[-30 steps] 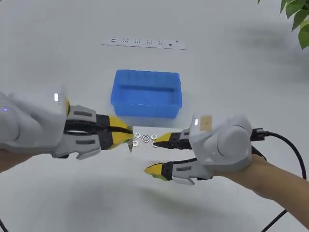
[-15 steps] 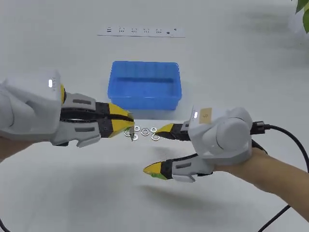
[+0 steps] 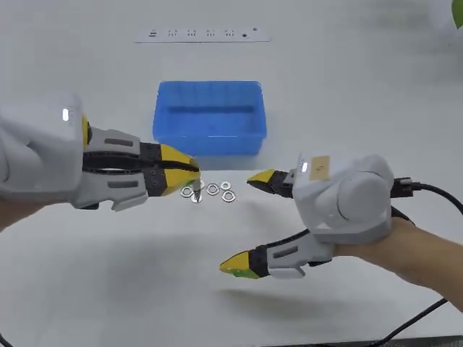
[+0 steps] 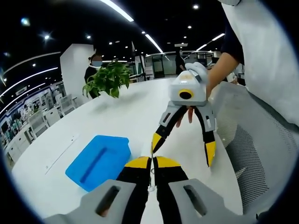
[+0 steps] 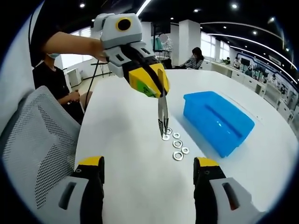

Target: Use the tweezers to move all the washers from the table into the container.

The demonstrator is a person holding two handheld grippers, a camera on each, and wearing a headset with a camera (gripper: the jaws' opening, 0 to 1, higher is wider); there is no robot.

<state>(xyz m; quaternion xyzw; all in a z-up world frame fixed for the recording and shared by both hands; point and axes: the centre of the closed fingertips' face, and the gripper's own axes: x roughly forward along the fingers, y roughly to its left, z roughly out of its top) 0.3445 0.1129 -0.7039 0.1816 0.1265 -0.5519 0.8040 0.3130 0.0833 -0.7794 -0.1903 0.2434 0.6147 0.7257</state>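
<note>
several washers clustered on the worktop, tweezers tip-down at their edge

washers (image 3: 212,189) lie flat in a loose cluster on the white worktop (image 3: 108,275), just in front of the blue container (image 3: 210,143), near it but not touching. in the right gripper view i count about six, some touching each other, with the container to their right.

left tool (image 3: 194,173) comes in from the left in the head view, jaws pinched narrow on the top of the tweezers (image 3: 197,192). the tweezers hang roughly upright, points down, at the left end of the cluster. in the right gripper view their tips sit at or just above the nearest washer. cannot tell whether they touch it or have one pinched.

right tool (image 3: 247,220) sits to the right of the cluster, jaws spread wide and empty. its upper jaw tip points toward the washers, near but apart from them. a hand (image 3: 405,249) holds it, and a black cable (image 3: 434,194) runs off its back.

container stands upright with its top open. a white power strip (image 3: 201,34) lies beyond it, well apart.

left gripper view: container low left, right tool ahead with jaws wide, potted plant (image 4: 110,79) farther back on the worktop. right gripper view: mesh chair (image 5: 42,135) at the worktop's edge.
</note>
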